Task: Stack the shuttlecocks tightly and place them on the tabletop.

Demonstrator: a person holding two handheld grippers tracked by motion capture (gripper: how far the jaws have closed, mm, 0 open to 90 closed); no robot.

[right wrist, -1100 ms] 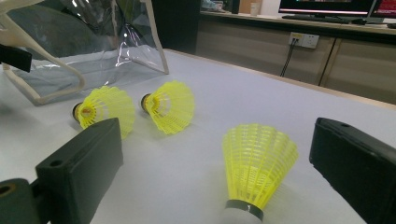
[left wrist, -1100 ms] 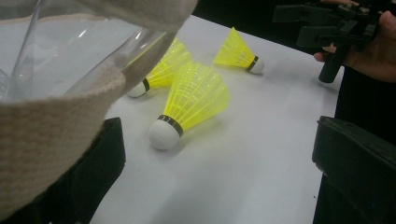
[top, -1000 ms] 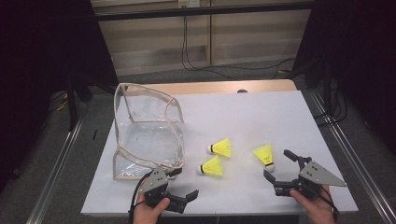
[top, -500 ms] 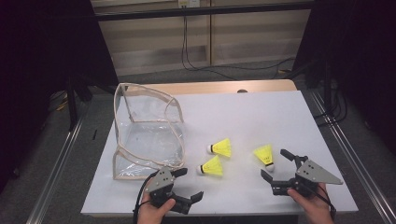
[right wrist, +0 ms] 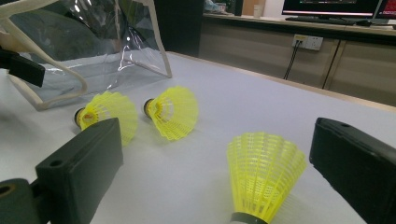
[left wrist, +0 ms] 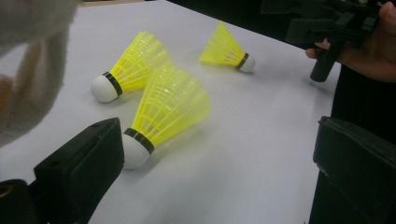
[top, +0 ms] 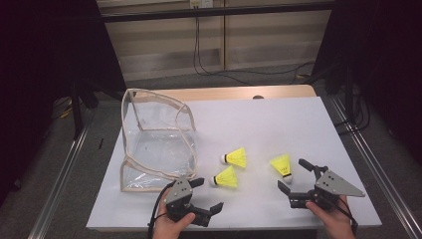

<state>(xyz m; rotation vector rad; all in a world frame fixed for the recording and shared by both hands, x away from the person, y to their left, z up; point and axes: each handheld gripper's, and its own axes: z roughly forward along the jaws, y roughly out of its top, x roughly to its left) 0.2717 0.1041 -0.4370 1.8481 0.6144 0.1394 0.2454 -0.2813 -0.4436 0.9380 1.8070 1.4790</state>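
Both your grippers sit at the bottom of the high view, jaws spread wide and empty. Your left gripper (top: pixel 203 195) is at lower centre-left, its jaws pointing toward the nearest shuttlecock (top: pixel 225 178); in the left gripper view that shuttlecock (left wrist: pixel 161 112) lies on its side with its white cork tip touching or just beside the lower-left jaw, and the other jaw stands well off at the right edge. Your right gripper (top: pixel 295 178) is at lower right, and the right shuttlecock (top: pixel 282 166) lies between its open jaws, cork end toward you; the right gripper view shows its yellow skirt (right wrist: pixel 264 172) low in the frame, in the gap.

This looks like the approach step, each hand lined up on a shuttlecock with nothing gripped yet. Next, you would push each gripper forward until the skirt or cork is properly between the jaws, then close gently, since the skirts look easy to crush.

Farther up, at mid-frame, the third shuttlecock (top: pixel 236 157) waits. Beyond it, at centre-left, the clear plastic bag (top: pixel 157 142) stands open on the white table (top: pixel 278 119), the likely destination.
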